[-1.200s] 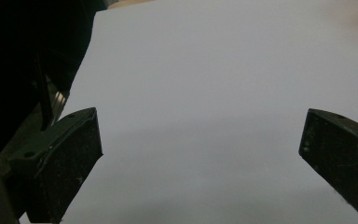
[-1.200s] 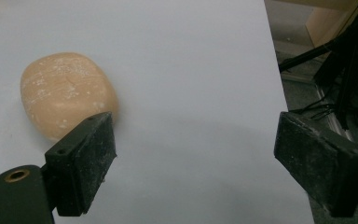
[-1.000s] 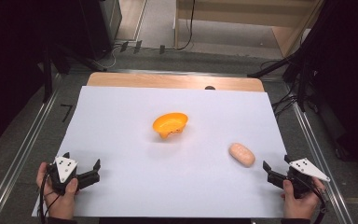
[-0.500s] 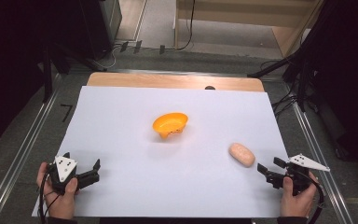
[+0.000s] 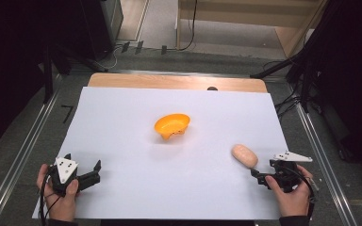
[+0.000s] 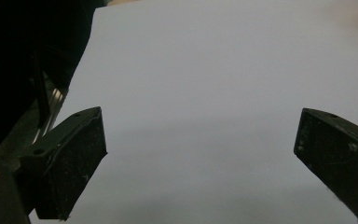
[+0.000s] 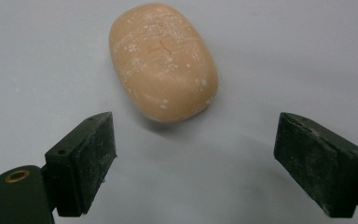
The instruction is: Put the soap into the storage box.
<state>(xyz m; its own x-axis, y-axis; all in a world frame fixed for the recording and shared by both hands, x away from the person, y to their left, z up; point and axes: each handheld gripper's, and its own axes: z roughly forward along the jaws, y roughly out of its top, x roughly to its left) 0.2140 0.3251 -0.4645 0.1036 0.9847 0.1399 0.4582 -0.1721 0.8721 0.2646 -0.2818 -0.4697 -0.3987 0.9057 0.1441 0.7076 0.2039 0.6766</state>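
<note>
Jaws of the right gripper (image 7: 193, 154) have just been opening and stand apart with nothing between them; the peach soap bar (image 7: 164, 60) lies just ahead at about 12 o'clock, untouched. Its long axis runs from 11 to 5 o'clock across the gap. The left gripper (image 5: 94, 170), also spread, sits well apart at the white sheet's (image 5: 122, 141) far corner.

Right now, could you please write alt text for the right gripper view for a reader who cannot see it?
A peach-coloured oval bar of soap lies on a white sheet, just beyond the right gripper. Its two black jaws stand open, apart from the soap, with nothing between them.
</note>
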